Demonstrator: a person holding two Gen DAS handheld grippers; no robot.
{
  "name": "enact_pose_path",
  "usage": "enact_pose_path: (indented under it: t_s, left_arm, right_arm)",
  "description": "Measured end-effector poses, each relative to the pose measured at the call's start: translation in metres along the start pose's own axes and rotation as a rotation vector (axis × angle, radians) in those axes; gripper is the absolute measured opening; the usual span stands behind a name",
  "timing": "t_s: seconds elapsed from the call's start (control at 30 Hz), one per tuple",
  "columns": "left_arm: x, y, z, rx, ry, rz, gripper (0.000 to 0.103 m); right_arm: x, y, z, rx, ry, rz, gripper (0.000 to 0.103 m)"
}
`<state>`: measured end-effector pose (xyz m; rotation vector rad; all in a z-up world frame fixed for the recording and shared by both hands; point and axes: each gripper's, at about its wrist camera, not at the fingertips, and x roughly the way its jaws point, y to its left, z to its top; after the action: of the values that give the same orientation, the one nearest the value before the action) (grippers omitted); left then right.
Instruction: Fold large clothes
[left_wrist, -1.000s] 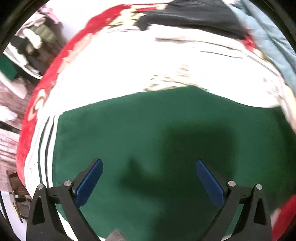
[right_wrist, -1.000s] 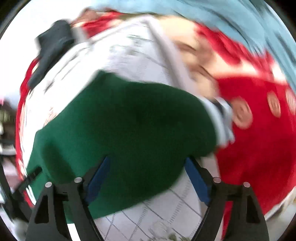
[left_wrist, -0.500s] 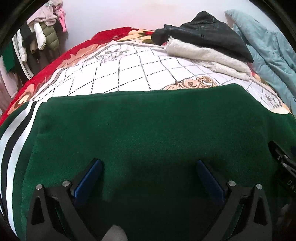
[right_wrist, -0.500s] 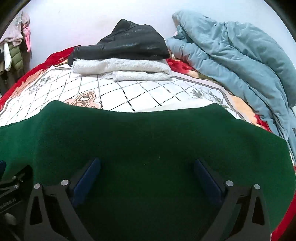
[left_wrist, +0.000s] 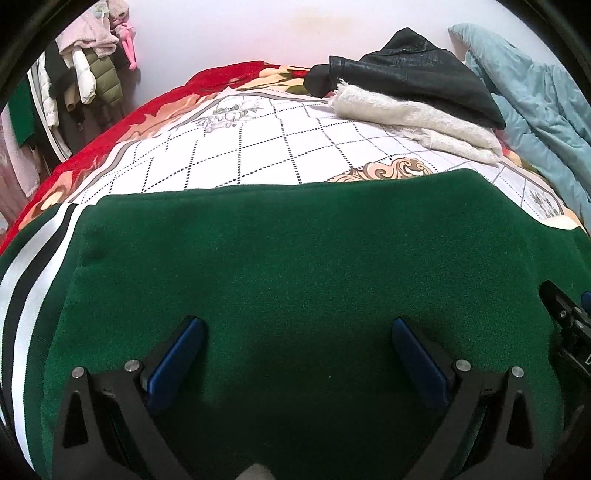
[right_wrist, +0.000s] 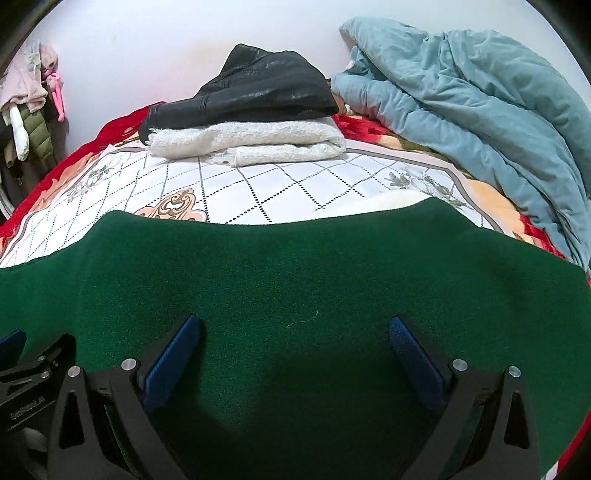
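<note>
In the left wrist view the left hand-held gripper (left_wrist: 297, 332) gapes wide and empty over the dark green felted garment (left_wrist: 295, 280) spread on the bed's white diamond-patterned quilt (left_wrist: 236, 155); the garment's near part is cut off. In the right wrist view the right hand-held gripper (right_wrist: 293, 330) also stands wide apart, gripping nothing, with a folded black leather jacket (right_wrist: 255, 88) stacked on a cream fleece (right_wrist: 251, 144) beyond.
</note>
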<state>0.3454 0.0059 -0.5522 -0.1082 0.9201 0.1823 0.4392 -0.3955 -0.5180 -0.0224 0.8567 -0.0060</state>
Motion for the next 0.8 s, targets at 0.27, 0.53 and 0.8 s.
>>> enact_pose_path:
  t_s: [0.27, 0.53, 0.8]
  left_arm:
    - [-0.0015, -0.0003, 0.0005, 0.004, 0.009, 0.001, 0.103]
    - [-0.0015, 0.0006, 0.0007, 0.005, 0.006, 0.0, 0.103]
    - [-0.0019, -0.0002, 0.0003, 0.006, 0.002, 0.0, 0.103]
  right_arm:
    - [-0.0015, -0.0029, 0.0001, 0.008, 0.012, 0.007, 0.103]
    - [-0.0012, -0.003, 0.0002, 0.009, 0.012, 0.008, 0.103]
    - [-0.0011, -0.003, 0.0005, 0.007, 0.012, 0.008, 0.103]
